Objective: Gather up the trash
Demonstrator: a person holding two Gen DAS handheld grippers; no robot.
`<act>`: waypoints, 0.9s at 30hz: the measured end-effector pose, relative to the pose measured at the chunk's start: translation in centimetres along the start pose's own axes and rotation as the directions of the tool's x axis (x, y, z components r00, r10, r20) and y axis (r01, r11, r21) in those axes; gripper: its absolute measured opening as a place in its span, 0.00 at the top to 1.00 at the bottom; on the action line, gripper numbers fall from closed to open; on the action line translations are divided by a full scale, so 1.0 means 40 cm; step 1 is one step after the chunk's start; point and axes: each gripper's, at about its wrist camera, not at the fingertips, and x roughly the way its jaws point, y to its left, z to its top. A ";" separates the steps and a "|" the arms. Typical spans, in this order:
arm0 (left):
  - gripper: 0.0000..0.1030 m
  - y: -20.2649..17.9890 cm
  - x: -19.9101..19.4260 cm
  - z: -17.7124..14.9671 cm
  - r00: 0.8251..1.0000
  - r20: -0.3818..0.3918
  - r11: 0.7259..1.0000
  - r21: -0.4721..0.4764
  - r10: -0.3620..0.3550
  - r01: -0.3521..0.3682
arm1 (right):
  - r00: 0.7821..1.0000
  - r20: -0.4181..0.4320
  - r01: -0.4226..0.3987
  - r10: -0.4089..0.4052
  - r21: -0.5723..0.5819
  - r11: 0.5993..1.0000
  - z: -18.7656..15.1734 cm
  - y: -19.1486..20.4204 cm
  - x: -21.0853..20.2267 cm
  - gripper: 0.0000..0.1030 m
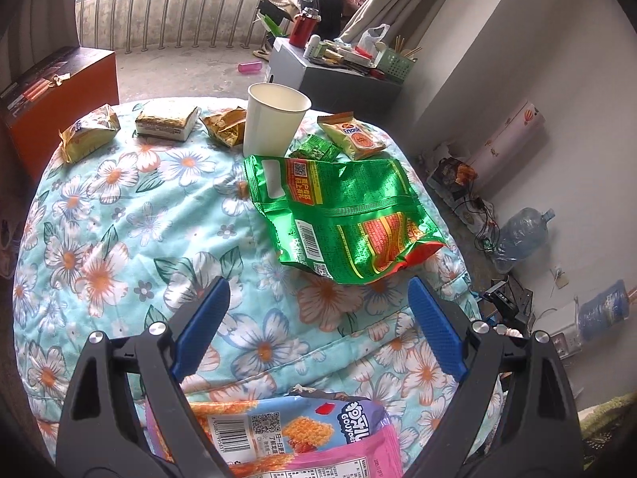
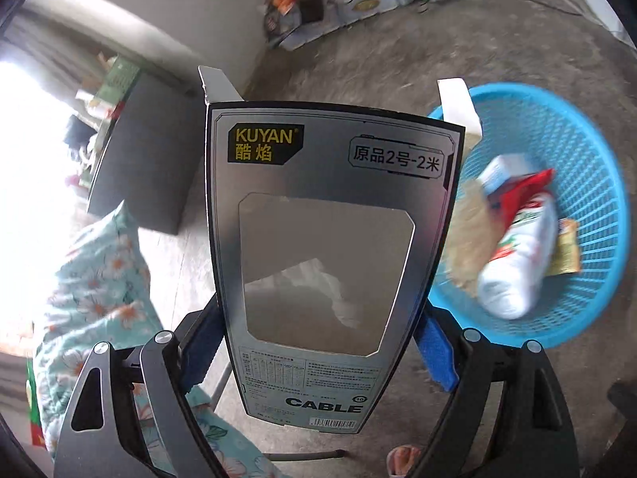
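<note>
The right gripper (image 2: 318,354) clamps a grey windowed cardboard cable box (image 2: 330,239) upright, ready for the blue mesh plastic basket (image 2: 577,139). The left gripper (image 1: 318,318) hangs wide open and empty above the floral-clothed desk (image 1: 139,219), near a crumpled green foil snack bag (image 1: 342,215).

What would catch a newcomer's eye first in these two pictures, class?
In the right wrist view, a silver cable box fills the middle, clamped in the right tool, with a blue basket of rubbish on the floor beyond. In the left wrist view, a shiny green wrapper lies on the flowered cloth ahead of the open left tool.
</note>
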 end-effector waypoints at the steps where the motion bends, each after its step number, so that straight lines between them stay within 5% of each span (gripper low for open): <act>1: 0.16 -0.001 -0.003 -0.003 1.000 0.002 1.000 -0.003 -0.013 0.013 | 1.000 -0.024 0.009 -0.007 0.060 0.998 0.030 -0.041 0.000 0.18; 6: 0.16 -0.016 -0.029 -0.017 0.998 0.032 0.998 0.000 -0.059 0.059 | 0.991 -0.133 0.069 -0.027 0.326 0.943 0.116 -0.203 0.123 0.16; 7: 0.16 -0.018 -0.034 -0.018 0.997 0.038 0.998 -0.001 -0.067 0.067 | 0.988 -0.150 0.070 -0.017 0.354 0.933 0.061 -0.230 0.209 0.15; 10: 0.16 -0.021 -0.048 -0.020 0.996 0.051 0.997 -0.005 -0.079 0.079 | 0.984 -0.172 0.117 -0.046 0.425 0.898 0.030 -0.292 0.258 0.15; 13: 0.16 -0.014 -0.056 -0.021 0.996 0.058 0.998 -0.004 -0.067 0.068 | 0.991 -0.130 0.045 0.018 0.467 0.883 0.020 -0.316 0.255 0.15; 20: 0.16 0.009 -0.047 -0.019 0.997 0.055 0.997 -0.032 -0.062 0.064 | 0.993 0.031 -0.119 0.115 0.354 0.928 -0.015 -0.306 0.133 0.15; 23: 0.16 0.009 -0.046 -0.020 0.997 0.054 0.997 -0.032 -0.062 0.064 | 0.994 0.056 -0.108 0.095 0.309 0.945 -0.057 -0.307 0.068 0.20; 27: 0.16 0.015 -0.040 -0.020 0.997 0.048 0.997 -0.039 -0.064 0.066 | 0.998 -0.011 -0.059 0.064 0.238 0.969 -0.134 -0.301 0.043 0.31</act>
